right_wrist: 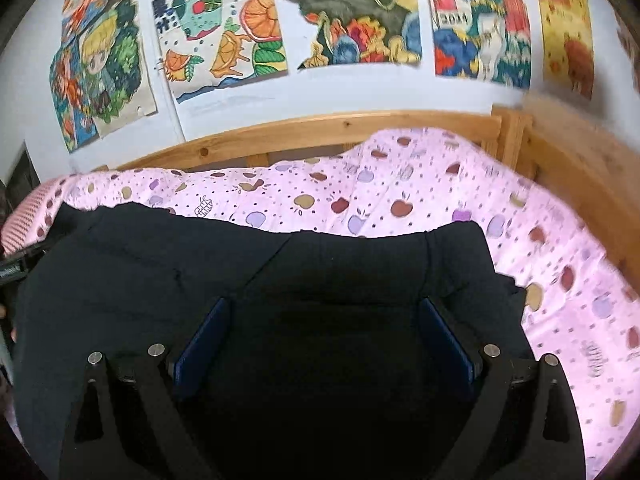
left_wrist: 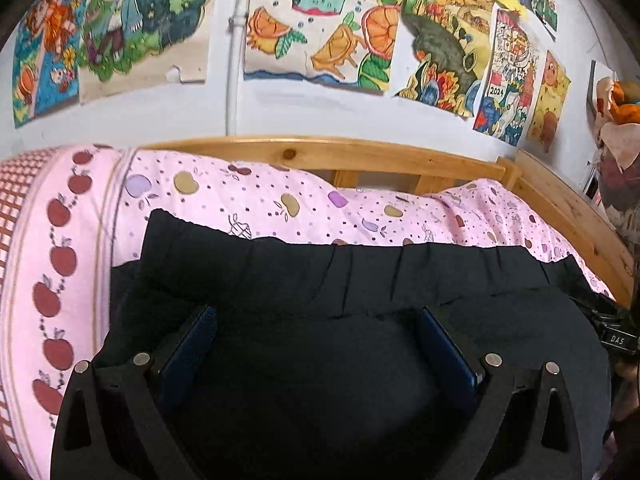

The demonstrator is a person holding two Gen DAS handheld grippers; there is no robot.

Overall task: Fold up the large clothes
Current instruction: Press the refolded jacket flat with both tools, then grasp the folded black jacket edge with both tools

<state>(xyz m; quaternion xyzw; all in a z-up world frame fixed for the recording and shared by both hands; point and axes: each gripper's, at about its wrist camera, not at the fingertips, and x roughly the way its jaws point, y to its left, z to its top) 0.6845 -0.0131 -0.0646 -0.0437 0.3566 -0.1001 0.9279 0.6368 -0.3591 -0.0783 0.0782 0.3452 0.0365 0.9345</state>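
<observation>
Left wrist view: black garment point(left_wrist: 320, 280) spread across the pink apple-print bedspread point(left_wrist: 248, 196), long axis running left to right, gathered band-like edge lying along the far side toward the wooden bed frame point(left_wrist: 320, 154). Left gripper point(left_wrist: 316, 344) directly over the near part of the cloth, toward its left end, blue pads point(left_wrist: 188, 344) set wide apart. Nothing pinched between them; cloth seen below and between the fingers, contact with it impossible to confirm. Near fold of the fabric bulging just under the fingertips, far edge well ahead. Part of the other tool at the right border, marked DAS, beside the garment's right end.

Right wrist view: same black garment point(right_wrist: 280, 280) filling the lower frame, far edge again ahead of the fingers, right corner of that edge just beyond the right pad. Right gripper point(right_wrist: 324, 340) over the right end of the cloth, blue pads point(right_wrist: 444, 340) likewise spread wide, holding nothing. Bare bedspread point(right_wrist: 520, 220) to the right and beyond; bed frame point(right_wrist: 340, 128) behind. Slight blur at the right side of this view.

Judged from both: each hand nearest its own end of the long axis, so a paired grasp of the near edge and a carry away toward the far band looks like the step in hand, needing both sets of fingers to close on the fabric first
</observation>
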